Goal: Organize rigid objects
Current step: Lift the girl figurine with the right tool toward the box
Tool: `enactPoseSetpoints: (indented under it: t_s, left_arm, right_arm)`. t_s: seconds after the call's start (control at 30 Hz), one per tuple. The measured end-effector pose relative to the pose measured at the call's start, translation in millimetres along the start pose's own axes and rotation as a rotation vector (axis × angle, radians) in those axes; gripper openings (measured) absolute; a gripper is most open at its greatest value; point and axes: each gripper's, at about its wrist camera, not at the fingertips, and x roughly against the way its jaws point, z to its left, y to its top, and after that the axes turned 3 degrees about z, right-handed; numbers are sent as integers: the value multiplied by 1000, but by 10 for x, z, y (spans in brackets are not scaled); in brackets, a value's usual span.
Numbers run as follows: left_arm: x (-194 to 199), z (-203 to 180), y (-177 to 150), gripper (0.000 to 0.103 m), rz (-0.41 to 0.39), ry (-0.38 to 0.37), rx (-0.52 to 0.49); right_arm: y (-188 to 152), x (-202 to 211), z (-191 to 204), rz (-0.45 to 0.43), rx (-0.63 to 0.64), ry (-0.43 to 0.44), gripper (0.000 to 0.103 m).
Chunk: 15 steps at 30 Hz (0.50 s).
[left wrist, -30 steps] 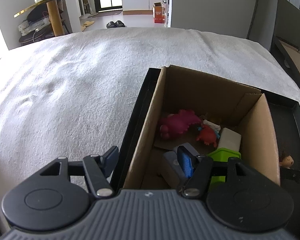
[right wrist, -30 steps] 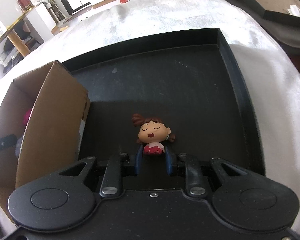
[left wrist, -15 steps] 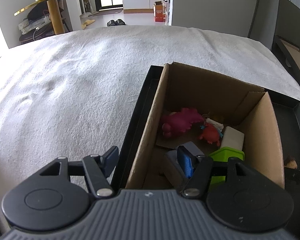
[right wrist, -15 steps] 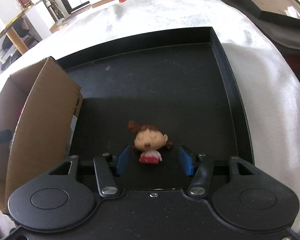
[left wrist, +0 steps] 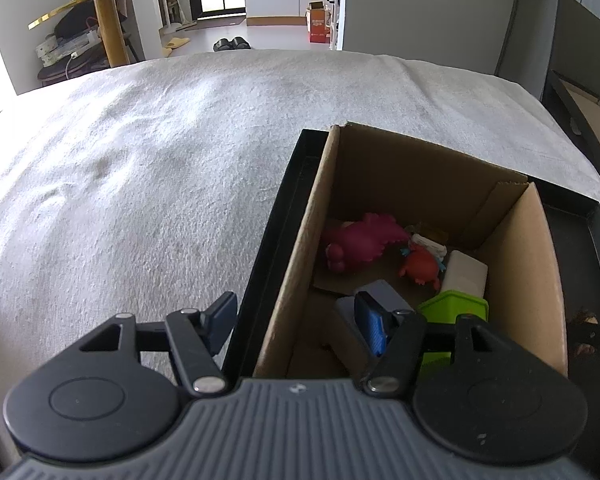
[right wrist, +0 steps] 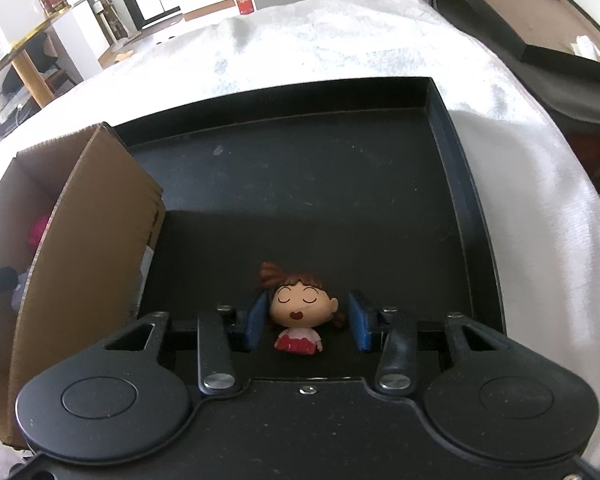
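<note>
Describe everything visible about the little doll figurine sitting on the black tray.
The doll figurine is a small glossy toy, apparently plastic, with an oversized tan head, brown hair in side bunches, closed eyes, an open red mouth and a pink-and-red outfit. It sits upright on the black tray, facing the camera, to the right of the cardboard box. It lies between the blue pads of the right gripper, whose jaws have just been closing; a gap still shows on its right, while contact on its left is unclear.
</note>
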Motion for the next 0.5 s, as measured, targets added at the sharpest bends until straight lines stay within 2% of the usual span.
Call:
enactPoseSetpoints:
  t_s: [0.23,0.37,0.5]
  left_arm:
    - [48,12,-22,63,-5,-20,-11]
    - [66,58,-36,63,-3,-36,3]
    - [57,126,-58,63,9,-49,27]
  right_arm:
    - [36,191,117,-34,20,12,42]
    - [110,290,157,-32,-24,54,42]
    - [165,398,291,-58,-2,66,42]
